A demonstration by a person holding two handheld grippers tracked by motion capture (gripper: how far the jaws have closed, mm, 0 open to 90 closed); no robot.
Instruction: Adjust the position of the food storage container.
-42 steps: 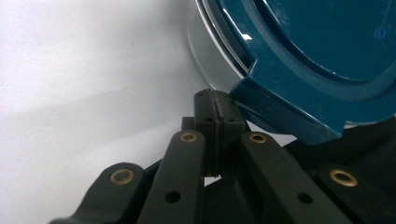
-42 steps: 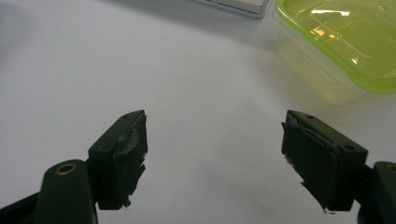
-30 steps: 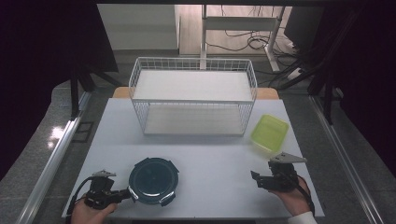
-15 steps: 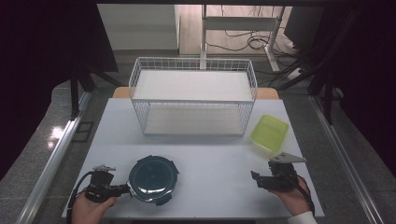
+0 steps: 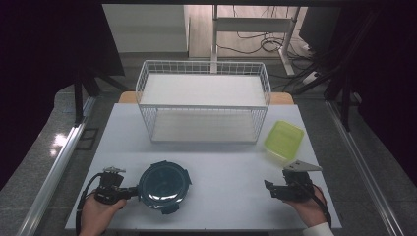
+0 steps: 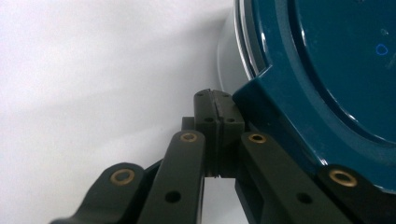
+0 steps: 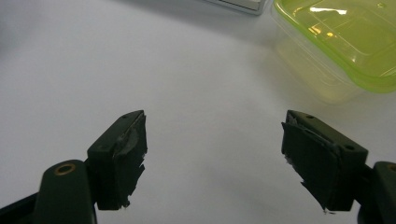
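Dark teal lid (image 5: 163,186): round, glossy, with clip tabs at the rim; flat on the white tabletop (image 5: 226,169) near the front edge, left of centre.
Teal lid, left gripper view (image 6: 327,79): upper right of the picture, 1 squared tab jutting toward the claw tips; clear rim of a container under it.
Left claw (image 5: 132,190): held in the left hand (image 5: 101,214) at the front left corner, pointing right at the lid's left edge; jaws clenched together with nothing between them, tips just beside the lid's tab, contact too close to judge.
Right claw (image 5: 268,186): held in the right hand (image 5: 307,206) at the front right, pointing left, well apart from the lid; grey 3-cornered plate on top.
Right claw, right gripper view (image 7: 215,158): jaws spread wide, released, bare tabletop between the 2 pads.
Yellow-green container (image 5: 284,140): translucent, square, lidded, on the tabletop ahead of the right claw, beside the basket's right front corner.
White wire basket (image 5: 204,105): rectangular, at the far middle of the tabletop, well apart from the lid.
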